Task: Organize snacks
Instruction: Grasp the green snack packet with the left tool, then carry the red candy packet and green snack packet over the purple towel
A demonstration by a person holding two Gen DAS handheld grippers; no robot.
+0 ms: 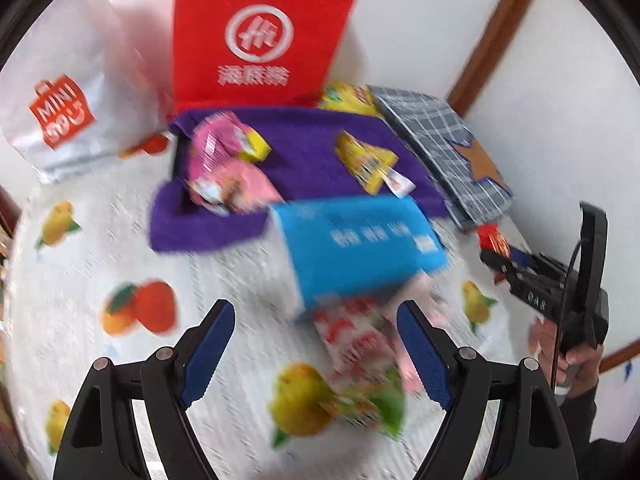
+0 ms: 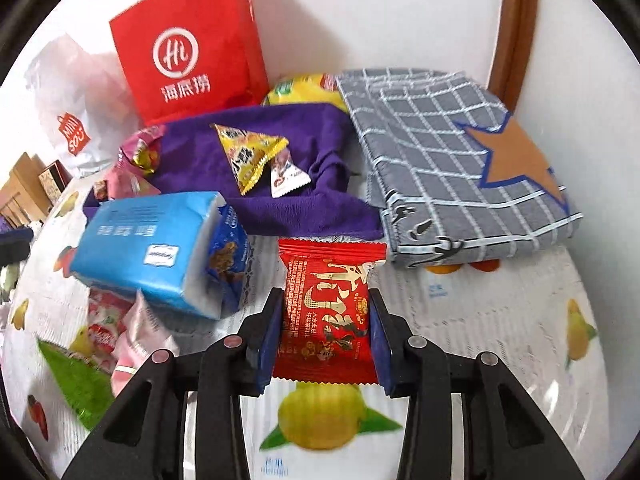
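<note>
The snacks are being gathered onto the purple cloth (image 1: pixel 304 148), which serves as the landmark here. In the left wrist view, the left gripper (image 1: pixel 316 344) has its fingers spread wide with nothing pinched, hovering over a red-and-white packet (image 1: pixel 360 344) that lies in front of the cloth, just past the near edge of a blue tissue pack (image 1: pixel 360 240); the picture is blurred, so it should settle before closing. In the right wrist view, the right gripper (image 2: pixel 325 334) clamps a red snack packet (image 2: pixel 326 320) by its sides, held in front of the cloth. It is best carried high over the cloth's rolled edge and released beside the yellow packet (image 2: pixel 248 156) already resting there.
</note>
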